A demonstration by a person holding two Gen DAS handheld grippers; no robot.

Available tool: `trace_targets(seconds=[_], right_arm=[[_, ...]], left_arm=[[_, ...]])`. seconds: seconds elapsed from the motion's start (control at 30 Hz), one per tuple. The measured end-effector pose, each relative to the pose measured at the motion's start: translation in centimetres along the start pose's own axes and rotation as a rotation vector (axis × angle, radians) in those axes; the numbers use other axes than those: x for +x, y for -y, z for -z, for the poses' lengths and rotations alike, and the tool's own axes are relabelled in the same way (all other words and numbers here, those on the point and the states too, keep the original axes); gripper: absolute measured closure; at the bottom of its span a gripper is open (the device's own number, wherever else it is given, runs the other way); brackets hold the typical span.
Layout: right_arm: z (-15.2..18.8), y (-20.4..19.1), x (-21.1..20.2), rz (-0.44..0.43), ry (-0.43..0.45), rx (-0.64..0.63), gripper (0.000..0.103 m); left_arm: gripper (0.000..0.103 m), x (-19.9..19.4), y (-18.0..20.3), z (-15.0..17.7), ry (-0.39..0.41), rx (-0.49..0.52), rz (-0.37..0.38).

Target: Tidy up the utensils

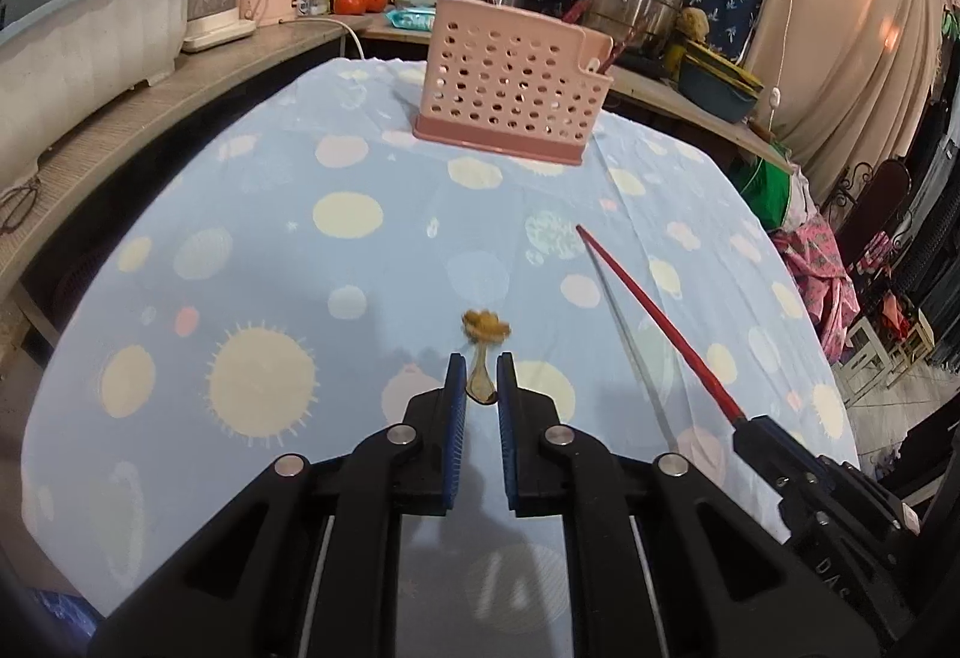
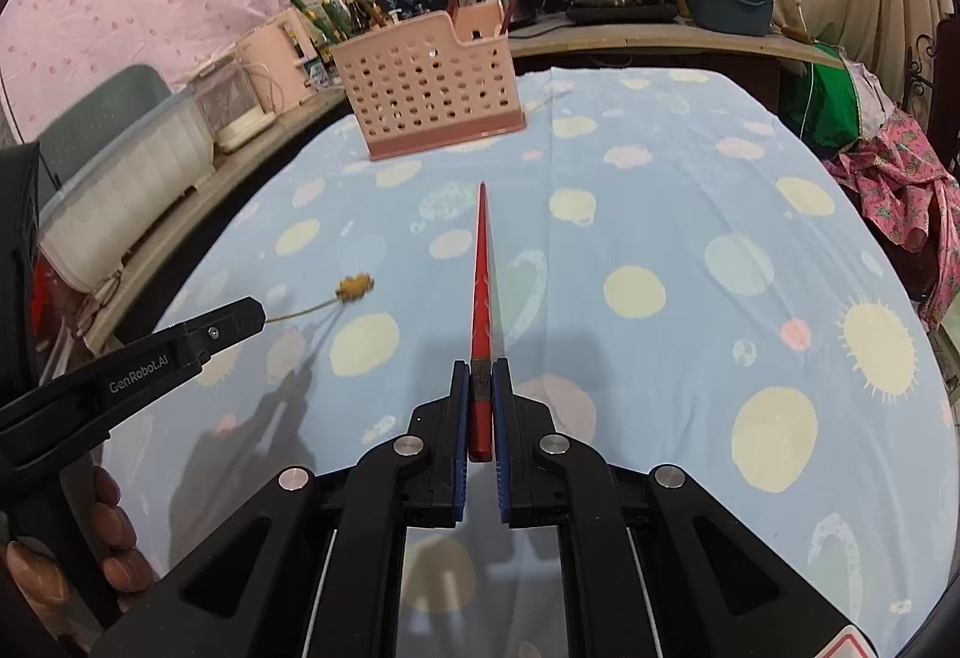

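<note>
The left gripper (image 1: 480, 376) grips a light thin spoon (image 1: 483, 358); the right gripper (image 2: 480, 382) clamps stiff red chopsticks (image 2: 480, 262) pointing to twelve o'clock.

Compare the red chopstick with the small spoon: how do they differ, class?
The red chopstick is long, straight and plain; the small spoon is short, brownish, with a decorated end. The right gripper holds the chopstick; the left gripper holds the spoon. Both point toward the pink caddy.
</note>
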State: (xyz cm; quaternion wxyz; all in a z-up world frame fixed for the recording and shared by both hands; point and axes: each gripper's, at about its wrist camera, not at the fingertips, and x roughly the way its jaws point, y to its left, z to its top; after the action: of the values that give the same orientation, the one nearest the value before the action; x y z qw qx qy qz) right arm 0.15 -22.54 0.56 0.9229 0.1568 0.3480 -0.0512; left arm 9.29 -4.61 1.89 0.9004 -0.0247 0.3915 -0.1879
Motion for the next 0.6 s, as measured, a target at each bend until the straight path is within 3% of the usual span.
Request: trace_targets(seconds=[0.17,0.23,0.6], right_arm=[[-1.8,0.1,-1.8,-0.011,0.053,0.014,0.096],[-2.5,0.2,-2.3,-0.016,0.073,0.022,0.096],[-7.9,1.1,-5.2,-0.058,0.197,0.072,0.096]], left_arm=[[0.095,-1.2,-0.4,-1.1,0.037,-0.001,-0.002],[0.101,-1.5,-0.5,-1.6,0.047,0.001,-0.005],[0.103,-2.7,-0.8,-4.3,0.1,0.023,-0.022]])
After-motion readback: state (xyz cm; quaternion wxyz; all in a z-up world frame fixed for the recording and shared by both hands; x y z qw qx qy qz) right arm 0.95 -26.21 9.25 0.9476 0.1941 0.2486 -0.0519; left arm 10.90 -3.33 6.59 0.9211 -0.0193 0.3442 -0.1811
